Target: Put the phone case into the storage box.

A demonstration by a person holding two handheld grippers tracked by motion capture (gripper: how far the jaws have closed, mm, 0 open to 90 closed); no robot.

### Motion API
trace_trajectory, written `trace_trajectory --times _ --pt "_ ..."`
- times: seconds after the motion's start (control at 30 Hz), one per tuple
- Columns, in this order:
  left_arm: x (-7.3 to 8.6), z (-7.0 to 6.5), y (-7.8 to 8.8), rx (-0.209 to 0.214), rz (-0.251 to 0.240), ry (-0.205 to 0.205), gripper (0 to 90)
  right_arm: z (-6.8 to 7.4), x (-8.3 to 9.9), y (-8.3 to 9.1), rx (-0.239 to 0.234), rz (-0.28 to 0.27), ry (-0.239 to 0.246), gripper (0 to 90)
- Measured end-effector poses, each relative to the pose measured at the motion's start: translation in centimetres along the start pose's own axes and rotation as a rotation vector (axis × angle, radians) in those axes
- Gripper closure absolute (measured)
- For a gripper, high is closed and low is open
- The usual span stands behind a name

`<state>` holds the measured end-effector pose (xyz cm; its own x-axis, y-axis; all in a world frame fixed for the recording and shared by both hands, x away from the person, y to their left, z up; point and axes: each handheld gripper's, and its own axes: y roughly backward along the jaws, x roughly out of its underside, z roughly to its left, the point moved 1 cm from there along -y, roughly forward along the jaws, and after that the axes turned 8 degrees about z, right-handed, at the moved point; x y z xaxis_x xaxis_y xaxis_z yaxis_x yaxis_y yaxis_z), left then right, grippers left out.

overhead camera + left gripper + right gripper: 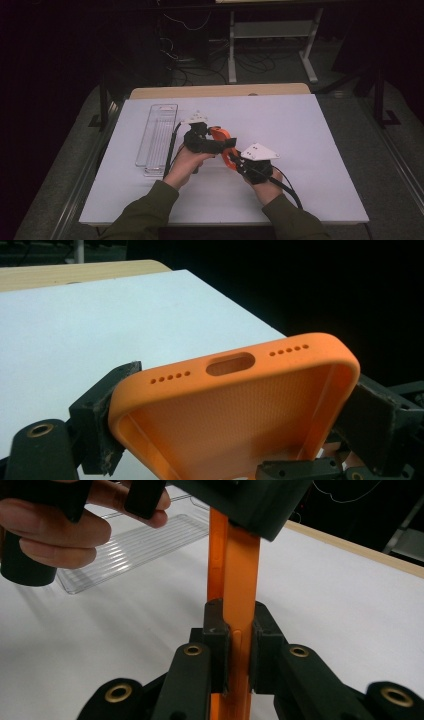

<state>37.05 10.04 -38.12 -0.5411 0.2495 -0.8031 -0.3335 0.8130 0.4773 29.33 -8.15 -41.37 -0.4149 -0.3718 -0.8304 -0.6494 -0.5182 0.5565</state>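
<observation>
An orange phone case (219,134) is held up over the white table (310,150) between both grippers. In the left gripper view its open inside faces me, with the port slot and small holes on the far end (235,405). My left gripper (245,400) spans the case's width, one pad against each long side. My right gripper (241,625) is shut on the thin edge of the case (240,565), which stands upright between its pads. In the high view the left gripper (212,144) and the right gripper (235,161) meet at the case near the table's middle.
A clear ribbed plastic tray (157,135) lies on the table to the left of the hands, also seen behind the left hand (55,530) in the right gripper view. Beyond the far edge are table legs and cables on a dark floor.
</observation>
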Motion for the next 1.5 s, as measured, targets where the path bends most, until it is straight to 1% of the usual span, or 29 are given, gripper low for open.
trace_trajectory --times 0.17,0.23,0.3,0.47,0.5,0.63,0.9,0.97,1.13,1.17,1.2,1.27,1.33,1.4,1.43,1.5 --pt "0.04 -0.02 0.06 0.004 -0.005 -0.001 13.1 0.06 0.04 -0.01 -0.001 0.004 -0.001 79.5" --pt "0.06 -0.06 0.12 -0.002 -0.007 -0.017 13.5 0.03 0.04 -0.02 -0.001 0.002 0.006 79.4" --pt "0.08 -0.18 0.12 -0.006 -0.016 -0.025 13.8 0.08 0.05 -0.01 -0.001 0.003 -0.003 79.3" --pt "0.07 -0.02 0.11 0.000 -0.005 -0.020 14.4 0.09 0.08 -0.05 -0.002 0.008 -0.007 79.0" --pt "0.08 -0.01 0.06 0.004 -0.009 -0.011 14.4 0.06 0.09 -0.06 -0.001 0.009 -0.002 79.0" --pt "0.06 0.05 0.11 0.009 -0.005 -0.012 14.6 -0.01 0.09 -0.10 0.001 0.010 0.007 78.6" --pt "0.06 -0.04 0.26 -0.007 -0.003 -0.019 14.8 -0.01 0.04 -0.19 -0.006 0.007 0.008 77.4" --pt "0.08 0.02 0.28 -0.018 0.000 -0.030 14.8 0.00 0.03 -0.15 -0.008 0.006 0.006 74.9" --pt "0.08 0.21 0.36 -0.029 -0.001 -0.031 14.9 -0.31 -0.03 -0.05 -0.003 0.005 0.011 66.0" --pt "0.08 0.26 0.39 -0.030 -0.001 -0.035 14.8 -0.39 -0.03 -0.02 -0.007 0.008 0.009 64.3" --pt "0.08 0.25 0.41 -0.032 -0.004 -0.030 14.8 -0.40 -0.06 -0.02 -0.012 0.000 0.003 61.8" --pt "0.02 0.38 0.48 -0.038 -0.004 -0.047 14.9 -0.56 -0.05 0.05 -0.015 0.002 0.009 58.3" --pt "0.02 0.47 0.55 -0.043 0.001 -0.054 14.9 -0.54 -0.02 0.15 -0.018 0.007 0.001 55.1" --pt "0.01 0.43 0.51 -0.040 -0.009 -0.038 14.9 -0.52 -0.04 0.22 -0.034 0.003 -0.009 52.5" --pt "0.01 0.40 0.52 -0.039 -0.011 -0.029 14.9 -0.60 -0.02 0.24 -0.031 0.003 0.001 50.6" --pt "-0.02 0.52 0.61 -0.043 -0.012 -0.042 14.9 -0.66 -0.04 0.29 -0.042 0.004 0.000 46.8"
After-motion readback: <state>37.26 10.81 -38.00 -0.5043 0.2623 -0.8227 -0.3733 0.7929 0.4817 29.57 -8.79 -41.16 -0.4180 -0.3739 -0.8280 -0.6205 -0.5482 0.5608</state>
